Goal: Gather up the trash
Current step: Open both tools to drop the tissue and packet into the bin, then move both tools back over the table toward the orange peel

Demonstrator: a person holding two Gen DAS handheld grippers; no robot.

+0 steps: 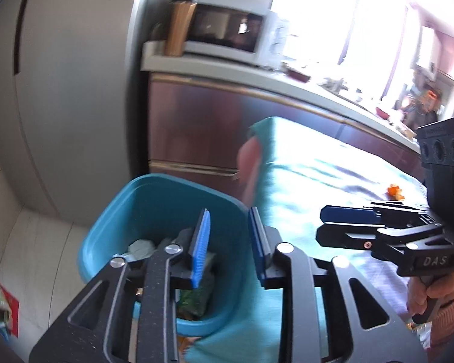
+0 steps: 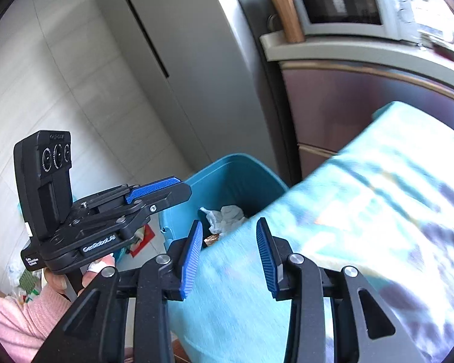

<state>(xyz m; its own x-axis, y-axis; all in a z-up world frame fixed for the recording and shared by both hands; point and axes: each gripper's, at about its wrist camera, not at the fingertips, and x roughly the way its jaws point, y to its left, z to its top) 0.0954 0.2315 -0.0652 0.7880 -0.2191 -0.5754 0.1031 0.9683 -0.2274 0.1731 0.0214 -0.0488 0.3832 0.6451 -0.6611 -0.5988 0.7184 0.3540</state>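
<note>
We have the bench (image 1: 333,166), draped in a teal cloth, beside the blue bin (image 2: 236,175) on the floor, which already holds crumpled white tissue (image 2: 224,216) and wrappers. Both the left gripper (image 1: 227,242) and the right gripper (image 2: 228,252) are released, with nothing between their blue pads. An orange scrap (image 1: 394,192) lies on the bench, well apart from the bin. We judge it the next target: approach low, straddle it, pinch firmly, then carry it over the bin's mouth.
</note>
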